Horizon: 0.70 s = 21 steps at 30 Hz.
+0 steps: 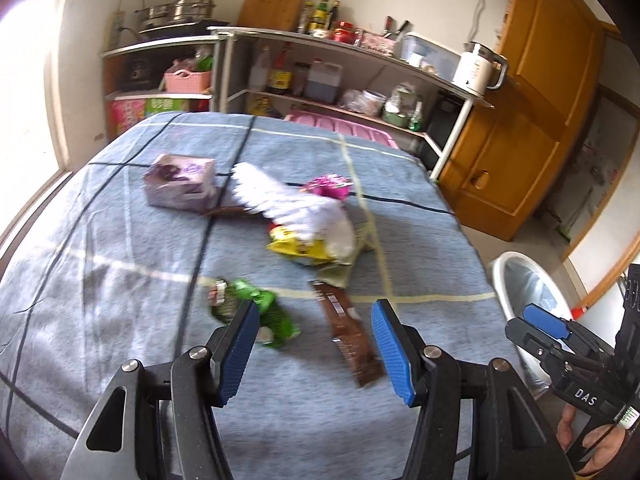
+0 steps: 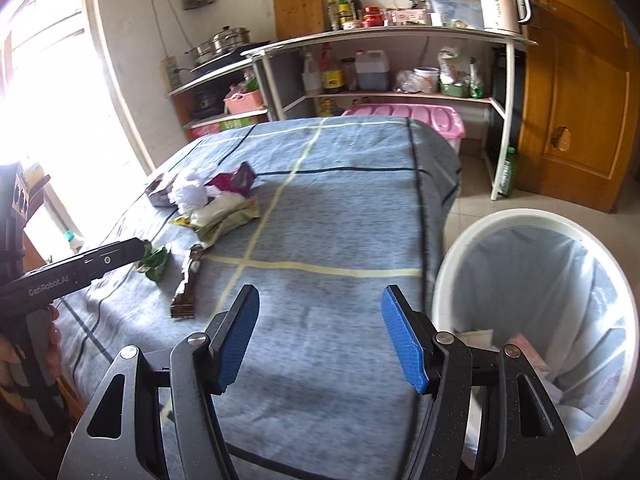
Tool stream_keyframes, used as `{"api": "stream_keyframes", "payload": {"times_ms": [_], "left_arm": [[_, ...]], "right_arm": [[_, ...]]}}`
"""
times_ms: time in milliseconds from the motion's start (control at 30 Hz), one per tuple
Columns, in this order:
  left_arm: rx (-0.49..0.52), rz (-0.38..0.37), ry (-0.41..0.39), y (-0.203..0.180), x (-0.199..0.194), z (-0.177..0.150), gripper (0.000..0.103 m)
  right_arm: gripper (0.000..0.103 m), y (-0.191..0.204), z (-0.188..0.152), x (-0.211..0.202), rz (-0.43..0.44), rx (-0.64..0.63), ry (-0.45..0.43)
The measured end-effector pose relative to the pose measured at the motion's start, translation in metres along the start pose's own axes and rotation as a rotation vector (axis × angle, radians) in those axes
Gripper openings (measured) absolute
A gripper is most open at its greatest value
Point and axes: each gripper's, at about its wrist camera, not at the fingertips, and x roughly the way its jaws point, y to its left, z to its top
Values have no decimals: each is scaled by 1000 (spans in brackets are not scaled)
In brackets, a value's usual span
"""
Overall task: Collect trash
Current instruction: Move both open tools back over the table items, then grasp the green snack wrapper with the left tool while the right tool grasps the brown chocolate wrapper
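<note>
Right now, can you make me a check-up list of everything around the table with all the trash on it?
Surface: table under a blue checked cloth.
Job's things: brown wrapper, green wrapper, yellow packet, pink wrapper, white crumpled paper and purple box, all on the cloth; white bin with liner beside the table.
Clutter: nothing seen beyond the trash.
Grippers: left tool open above the brown wrapper; right tool open, empty.
Cables: nothing seen.
Surroundings: shelves with bottles, kettle, wooden door.
</note>
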Motion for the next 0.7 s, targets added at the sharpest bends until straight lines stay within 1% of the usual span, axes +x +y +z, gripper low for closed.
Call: {"api": "stream_keyframes", "payload": {"times_ms": [133,300,467,500,600,633,700], "left_arm": [[-60,12,29,26,6,-3,58],[-104,8,70,43,20,-6,60],[-147,-49,87,51,34,-5,60],[-156,-46,102,52,39,-4,60],[-135,-14,100,50,48,0,60],[-131,-9,111,50,51,1,60],[-103,1,109,47,55,4,60]], "right_arm": [[64,22,0,14,21,-39,26],[64,42,1,26,39,-68,50],[64,55,-1,36,39,-89,69],[64,56,-1,37,40,-92,73],[64,60,0,41,42,-97,83],[64,61,0,42,44,-100,86],[64,63,-1,45,46,-102,93]]}}
